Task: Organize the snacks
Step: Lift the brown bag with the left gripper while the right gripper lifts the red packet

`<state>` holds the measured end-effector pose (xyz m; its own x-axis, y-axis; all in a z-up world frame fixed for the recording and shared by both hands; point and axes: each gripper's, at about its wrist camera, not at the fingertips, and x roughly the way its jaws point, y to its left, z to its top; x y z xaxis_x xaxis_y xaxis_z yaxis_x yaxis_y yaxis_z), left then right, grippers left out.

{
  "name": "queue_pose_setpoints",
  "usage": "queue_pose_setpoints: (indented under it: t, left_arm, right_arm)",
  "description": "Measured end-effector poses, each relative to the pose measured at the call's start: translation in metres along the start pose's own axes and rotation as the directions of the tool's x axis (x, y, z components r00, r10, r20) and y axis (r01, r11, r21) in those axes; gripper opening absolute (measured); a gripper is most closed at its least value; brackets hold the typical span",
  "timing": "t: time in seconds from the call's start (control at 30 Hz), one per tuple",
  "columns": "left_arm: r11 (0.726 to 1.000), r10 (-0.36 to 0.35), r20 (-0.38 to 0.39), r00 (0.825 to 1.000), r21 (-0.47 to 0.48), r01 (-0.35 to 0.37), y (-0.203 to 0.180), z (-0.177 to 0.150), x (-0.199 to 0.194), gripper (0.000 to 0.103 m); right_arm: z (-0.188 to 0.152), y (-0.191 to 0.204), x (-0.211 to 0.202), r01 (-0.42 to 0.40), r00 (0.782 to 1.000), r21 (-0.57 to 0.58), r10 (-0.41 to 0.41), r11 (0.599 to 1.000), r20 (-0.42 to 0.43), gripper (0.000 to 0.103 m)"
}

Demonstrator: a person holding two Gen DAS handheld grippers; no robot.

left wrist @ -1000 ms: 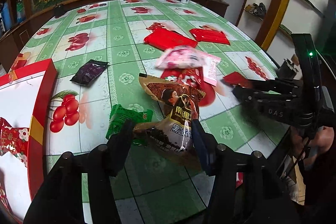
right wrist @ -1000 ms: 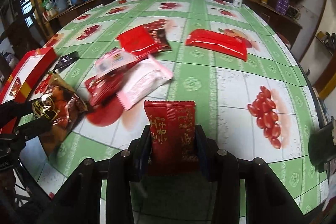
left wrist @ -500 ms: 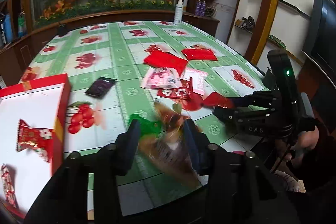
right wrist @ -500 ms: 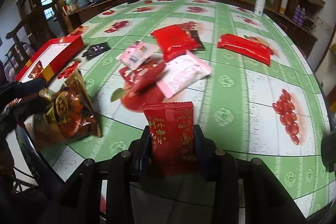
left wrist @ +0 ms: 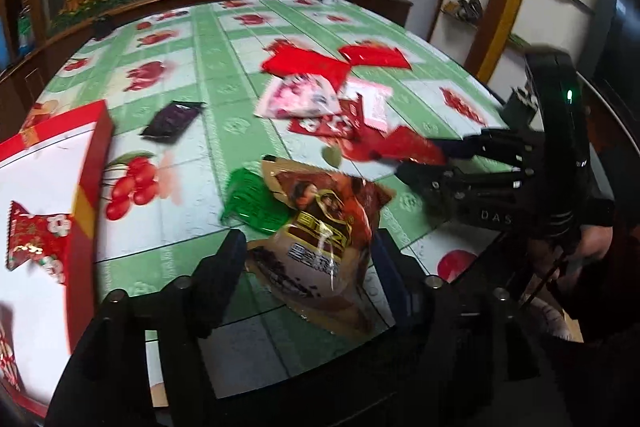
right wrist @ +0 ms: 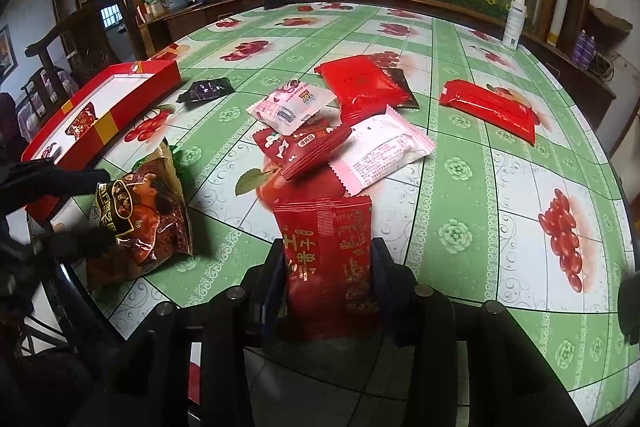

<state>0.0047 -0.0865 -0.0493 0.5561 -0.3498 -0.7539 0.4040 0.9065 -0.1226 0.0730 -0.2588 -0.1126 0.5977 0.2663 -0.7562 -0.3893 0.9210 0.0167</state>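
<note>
My left gripper [left wrist: 306,251] is shut on a brown snack bag [left wrist: 324,227] with a portrait on it, held above the table's near edge; it also shows in the right wrist view [right wrist: 140,219]. My right gripper [right wrist: 326,259] is shut on a red snack packet [right wrist: 326,251], which also shows in the left wrist view [left wrist: 408,147]. A red box [left wrist: 90,183] with a white inside lies at the left and holds a red floral packet [left wrist: 36,239]. A pile of pink and red packets [right wrist: 320,135] lies mid-table.
A green packet [left wrist: 254,201] lies under the brown bag. A dark purple packet [right wrist: 206,89], a large red pack [right wrist: 362,83] and a long red pack [right wrist: 490,109] lie farther out. A white spray bottle [right wrist: 514,19] stands at the far edge.
My left gripper has swung with the brown bag, lifting off the table, and the red box has come nearer at the left. My right gripper has pulled back with the red packet.
</note>
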Motion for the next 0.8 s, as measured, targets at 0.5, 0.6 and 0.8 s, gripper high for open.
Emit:
queue_pose_setpoints:
  t: [0.5,0.6,0.8]
  left_arm:
    - [0.995,-0.092,0.000,0.996,0.032,0.092,-0.022,0.001,0.009,0.048]
    - [0.995,-0.096,0.000,0.995,0.040,0.096,-0.024,0.002,0.008,0.047]
    - [0.993,-0.067,-0.028,0.997,0.097,0.070,-0.031,0.002,0.009,0.055]
  right_arm:
    - [-0.002,0.001,-0.002,-0.009,1.000,-0.023,0.009,1.000,-0.001,0.041]
    - [-0.002,0.003,-0.002,-0.004,1.000,-0.018,0.004,1.000,0.001,0.039]
    - [-0.003,0.003,-0.003,-0.005,1.000,-0.017,0.006,1.000,0.012,0.039]
